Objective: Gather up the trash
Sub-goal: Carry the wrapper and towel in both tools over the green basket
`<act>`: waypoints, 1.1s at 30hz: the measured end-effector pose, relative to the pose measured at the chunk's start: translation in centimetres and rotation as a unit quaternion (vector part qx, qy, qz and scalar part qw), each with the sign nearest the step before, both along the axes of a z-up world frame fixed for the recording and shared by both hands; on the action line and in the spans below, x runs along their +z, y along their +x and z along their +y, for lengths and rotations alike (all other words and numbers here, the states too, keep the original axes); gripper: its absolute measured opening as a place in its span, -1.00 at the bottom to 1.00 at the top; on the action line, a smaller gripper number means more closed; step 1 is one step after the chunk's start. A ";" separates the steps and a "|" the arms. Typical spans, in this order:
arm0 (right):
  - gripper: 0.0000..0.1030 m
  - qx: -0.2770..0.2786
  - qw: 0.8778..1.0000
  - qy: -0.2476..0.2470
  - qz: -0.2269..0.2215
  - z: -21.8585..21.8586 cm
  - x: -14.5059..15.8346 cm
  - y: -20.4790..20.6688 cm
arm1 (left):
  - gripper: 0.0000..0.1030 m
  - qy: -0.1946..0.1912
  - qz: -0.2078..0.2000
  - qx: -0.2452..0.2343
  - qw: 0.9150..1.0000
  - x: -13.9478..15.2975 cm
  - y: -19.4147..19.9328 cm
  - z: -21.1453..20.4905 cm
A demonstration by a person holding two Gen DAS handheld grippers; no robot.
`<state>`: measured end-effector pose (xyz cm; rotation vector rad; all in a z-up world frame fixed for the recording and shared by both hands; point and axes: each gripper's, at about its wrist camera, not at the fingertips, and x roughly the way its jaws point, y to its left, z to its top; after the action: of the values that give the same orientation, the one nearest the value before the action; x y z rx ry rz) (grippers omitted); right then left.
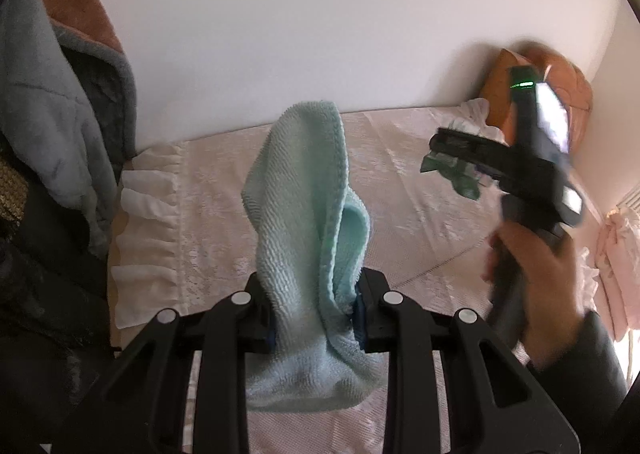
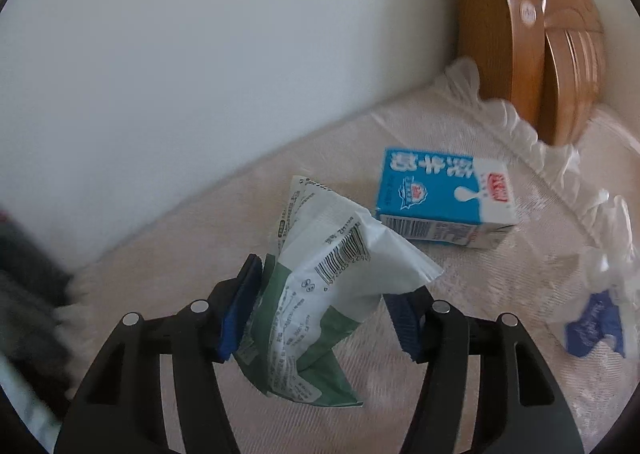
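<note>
wrapper (image 2: 320, 294) between right gripper (image 2: 320, 310) fingers, milk carton (image 2: 444, 198) beyond

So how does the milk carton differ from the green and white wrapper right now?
The milk carton is a rigid blue and white box; the green and white wrapper is a crumpled, limp bag. The carton lies on its side on the bedspread, untouched, while the wrapper sits between the jaws of the right claw. The carton sits farther back, toward the wooden headboard. Both carry printed barcodes.
</note>
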<state>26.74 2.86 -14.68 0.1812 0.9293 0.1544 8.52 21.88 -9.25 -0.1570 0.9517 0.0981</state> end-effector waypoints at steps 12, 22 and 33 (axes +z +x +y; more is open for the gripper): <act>0.19 0.033 0.999 0.004 -0.018 -12.4 8.3 -17.6 | -0.48 -0.009 -0.009 -0.088 0.996 2.7 -2.3 -8.8; 0.20 -0.079 0.997 0.013 0.009 -24.6 7.6 -29.0 | -0.48 -0.019 0.007 -0.230 0.973 2.8 -6.0 -22.9; 0.23 -0.203 0.972 -0.030 0.111 -35.4 -5.2 -36.8 | -0.48 -0.012 0.019 -0.357 0.934 1.6 -10.3 -34.3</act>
<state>-10.02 -32.56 -19.88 0.3335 1.0983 -0.2786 -1.78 -12.38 -7.62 0.1763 0.9995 -0.5840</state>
